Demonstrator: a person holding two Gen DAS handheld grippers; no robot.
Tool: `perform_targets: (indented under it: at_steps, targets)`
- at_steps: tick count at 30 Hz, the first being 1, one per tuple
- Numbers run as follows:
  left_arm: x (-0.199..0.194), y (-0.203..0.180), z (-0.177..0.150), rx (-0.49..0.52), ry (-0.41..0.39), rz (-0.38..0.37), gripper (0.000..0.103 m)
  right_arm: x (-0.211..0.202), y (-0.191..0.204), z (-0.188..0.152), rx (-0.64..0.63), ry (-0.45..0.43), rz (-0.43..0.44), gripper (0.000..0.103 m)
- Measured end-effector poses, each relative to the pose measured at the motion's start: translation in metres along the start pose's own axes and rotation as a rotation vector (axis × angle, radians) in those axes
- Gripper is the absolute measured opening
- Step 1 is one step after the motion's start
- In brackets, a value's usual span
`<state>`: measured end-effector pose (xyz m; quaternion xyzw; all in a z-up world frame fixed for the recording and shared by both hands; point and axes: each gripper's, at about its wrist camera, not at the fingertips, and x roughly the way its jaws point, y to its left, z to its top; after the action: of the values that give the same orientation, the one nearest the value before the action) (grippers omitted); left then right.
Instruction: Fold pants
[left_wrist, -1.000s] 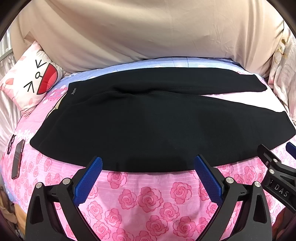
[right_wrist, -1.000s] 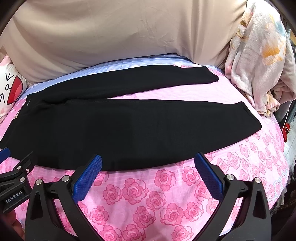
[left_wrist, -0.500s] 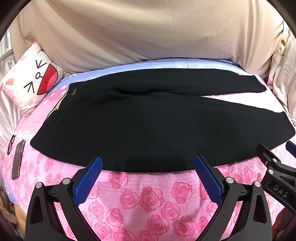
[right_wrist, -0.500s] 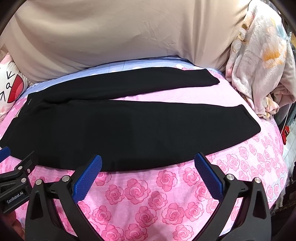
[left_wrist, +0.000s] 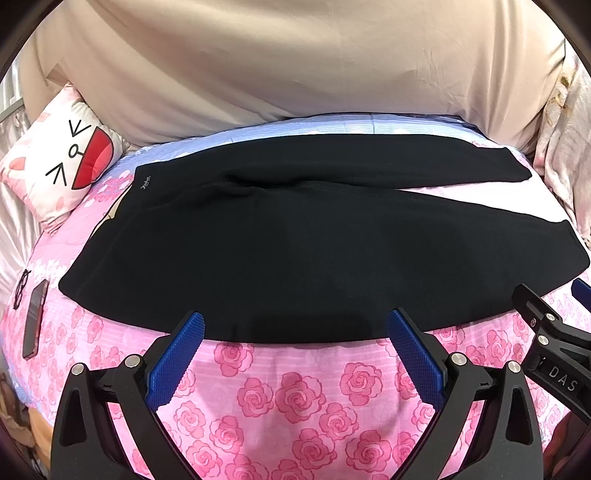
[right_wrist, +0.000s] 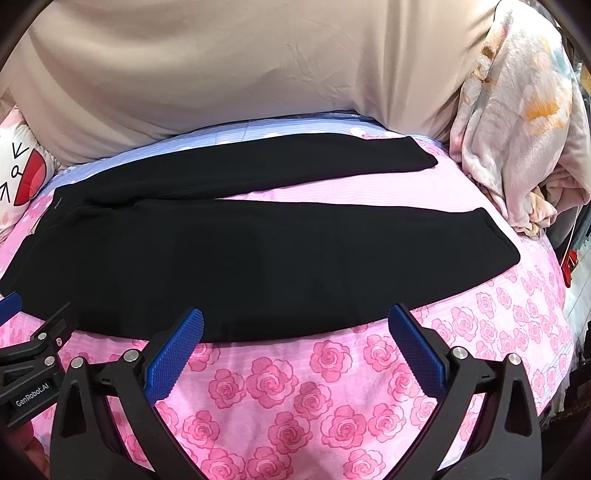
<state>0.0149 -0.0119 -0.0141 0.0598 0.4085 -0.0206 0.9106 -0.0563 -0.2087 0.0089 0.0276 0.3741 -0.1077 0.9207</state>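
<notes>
Black pants (left_wrist: 288, 251) lie flat on a pink rose-print bed sheet (left_wrist: 288, 398), waist at the left, two legs spread toward the right; they also show in the right wrist view (right_wrist: 258, 258). My left gripper (left_wrist: 295, 325) is open and empty, hovering over the near edge of the pants. My right gripper (right_wrist: 295, 325) is open and empty, also just at the near edge of the near leg. The right gripper shows at the right edge of the left wrist view (left_wrist: 546, 332); the left gripper shows at the left edge of the right wrist view (right_wrist: 33, 343).
A cat-face pillow (left_wrist: 62, 162) lies at the far left. A phone (left_wrist: 35, 328) and glasses (left_wrist: 21, 293) lie on the sheet's left edge. A beige cover (left_wrist: 295, 62) hangs behind the bed. A crumpled floral blanket (right_wrist: 517, 122) is piled at the right.
Both grippers have drifted slightly; the right wrist view has shifted a little to the right. The pants lie as before.
</notes>
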Motion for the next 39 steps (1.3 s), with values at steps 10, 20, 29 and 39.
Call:
perform_targets:
  at_steps: [10,20,29,39]
  targets:
    - [0.003,-0.002,0.000,0.006,0.001,0.004,0.097,0.005,-0.004,-0.001,0.004,0.007,-0.001,0.098]
    - [0.012,-0.001,0.005,0.006,0.017,0.000,0.097,0.017,-0.007,0.000,0.000,0.012,-0.003,0.098]
    - [0.024,0.009,0.024,0.004,0.006,0.029,0.097,0.040,-0.028,0.020,-0.061,-0.037,-0.057,0.098]
    - [0.054,0.036,0.092,-0.044,-0.045,0.033,0.097,0.122,-0.122,0.129,-0.011,-0.090,0.001,0.098]
